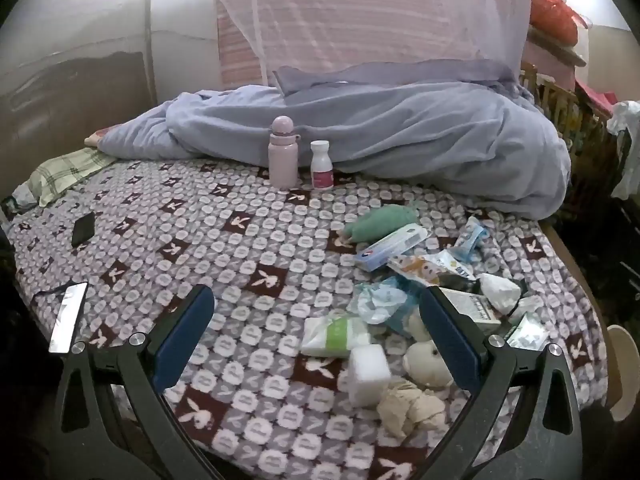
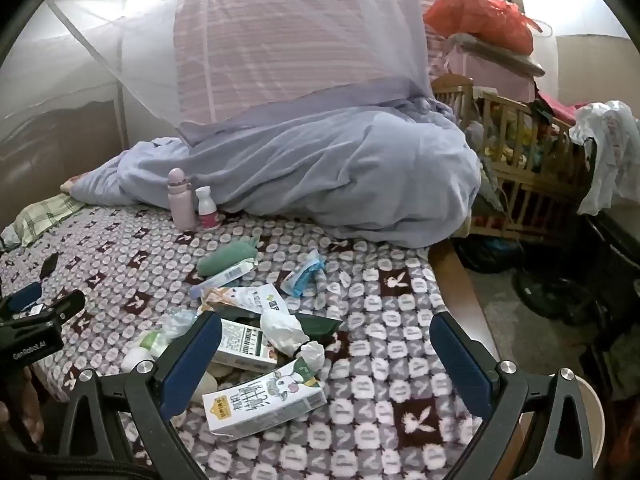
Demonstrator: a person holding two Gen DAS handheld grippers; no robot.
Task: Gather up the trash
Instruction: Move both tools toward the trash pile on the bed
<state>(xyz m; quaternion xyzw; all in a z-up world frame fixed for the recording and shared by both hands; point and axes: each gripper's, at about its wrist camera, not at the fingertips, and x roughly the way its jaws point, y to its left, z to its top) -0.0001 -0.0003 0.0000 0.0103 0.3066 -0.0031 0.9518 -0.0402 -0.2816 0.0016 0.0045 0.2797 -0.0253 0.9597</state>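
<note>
Both hand-held grippers are hovering over the bed [image 1: 248, 240], tilted down toward the patterned blanket, and neither is holding anything. The left hand-held gripper [image 1: 316, 336] is standing with its jaws wide apart, and the right hand-held gripper [image 2: 326, 354] is standing just as wide.

The trash is lying in one loose pile [image 1: 432, 280] on the blanket, toward the bed's right side. In the left wrist view the pile is sitting ahead and to the right, with a white foam block [image 1: 368, 374] and a crumpled tissue [image 1: 412, 408] lying between the jaws near the right finger. In the right wrist view the pile is lying ahead and to the left, and a milk carton [image 2: 264, 404] is resting flat between the jaws, close to the left finger.

That carton looks like the likeliest first pick for the right hand. Its long axis is running roughly left to right across the view, rising slightly to the right, so it is lying nearly along the line between the two fingers. I judge the wrist would need turning so the fingers close across the carton's narrower sides. A pink bottle [image 2: 181, 200] and a small white bottle [image 2: 207, 207] are standing upright well beyond the pile, against the rumpled blue quilt [image 2: 340, 168].
</note>
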